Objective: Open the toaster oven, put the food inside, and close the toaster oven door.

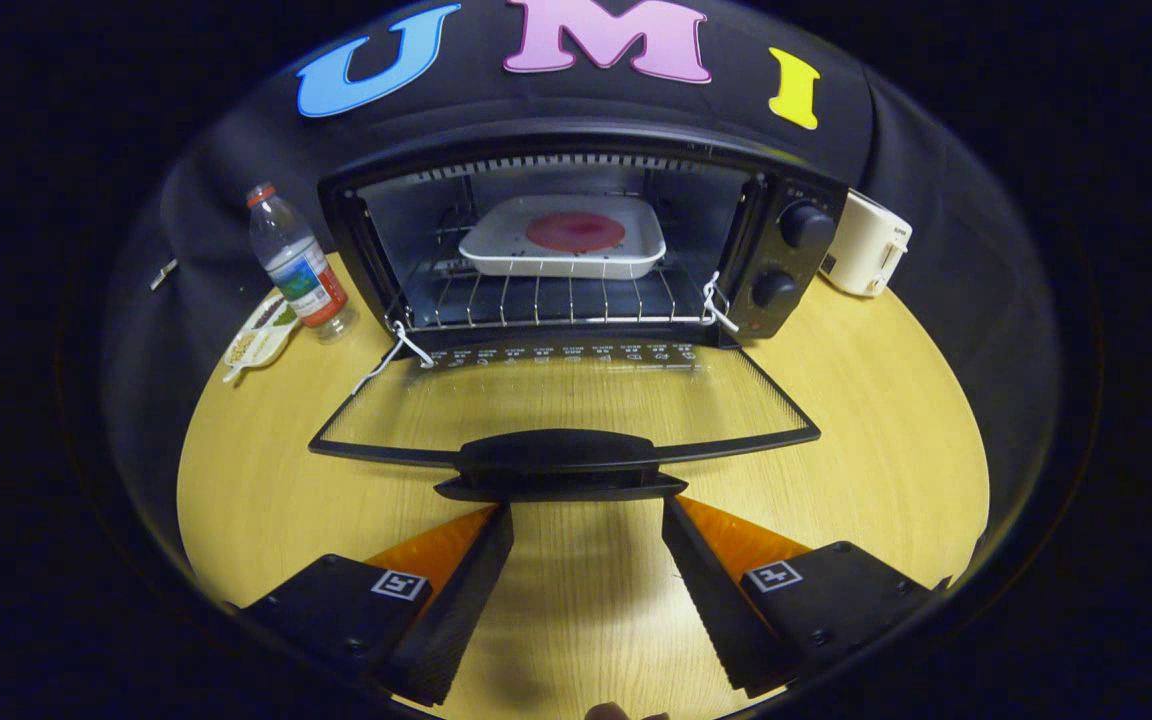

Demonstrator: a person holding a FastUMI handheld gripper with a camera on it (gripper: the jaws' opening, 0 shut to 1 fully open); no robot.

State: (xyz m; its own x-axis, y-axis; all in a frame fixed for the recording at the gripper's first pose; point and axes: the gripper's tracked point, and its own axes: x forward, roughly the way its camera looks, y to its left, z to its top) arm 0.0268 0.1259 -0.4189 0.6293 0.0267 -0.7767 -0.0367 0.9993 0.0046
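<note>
The black toaster oven (796,260) stands at the back of the wooden table with its glass door (566,400) folded down flat toward me. A white tray (506,245) holding a round red piece of food (576,231) rests on the wire rack (546,300) inside. The door's black handle (558,462) lies just ahead of my fingertips. My gripper (586,515) is open, its fingers (466,590) spread wide below the handle, with bare table between them.
A water bottle (298,265) stands left of the oven, with a small flat packet (258,338) beside it. A white toaster (866,245) sits behind the oven's right side. Bare wooden table (886,440) lies to either side of the door.
</note>
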